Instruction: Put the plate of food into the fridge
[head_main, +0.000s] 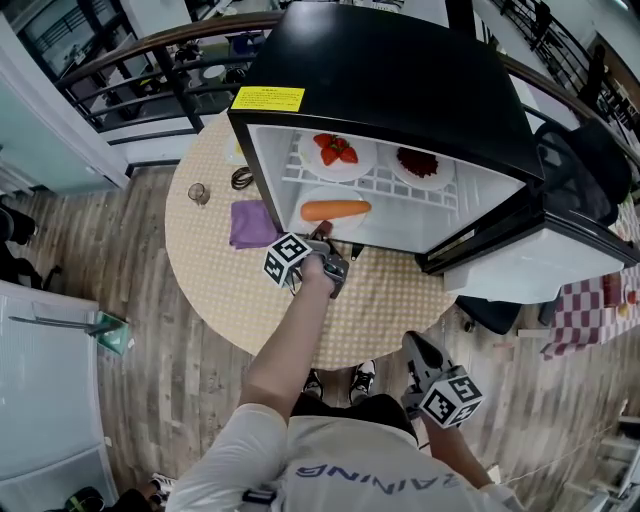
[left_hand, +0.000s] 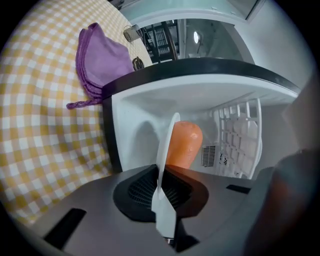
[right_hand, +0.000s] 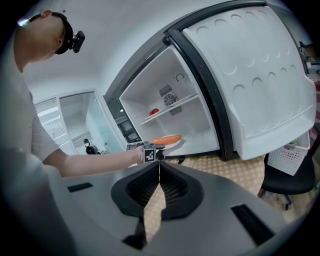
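Observation:
A white plate (head_main: 312, 197) carrying a long orange food (head_main: 336, 209) is at the mouth of the open black fridge (head_main: 400, 70), low in its bottom compartment. My left gripper (head_main: 326, 237) is shut on the plate's near rim. In the left gripper view the plate (left_hand: 169, 142) stands edge-on between the jaws, with the orange food (left_hand: 183, 145) just beyond my left gripper (left_hand: 161, 187). My right gripper (head_main: 418, 358) hangs low by the person's body, away from the fridge. Seen in its own view, the right gripper (right_hand: 158, 172) is shut on nothing.
The fridge's wire shelf (head_main: 400, 185) holds a plate of strawberries (head_main: 337, 150) and a plate of dark red food (head_main: 418, 162). Its door (head_main: 540, 255) swings open to the right. A purple cloth (head_main: 252, 222) and a small glass (head_main: 199, 193) lie on the yellow-checked round table (head_main: 400, 300).

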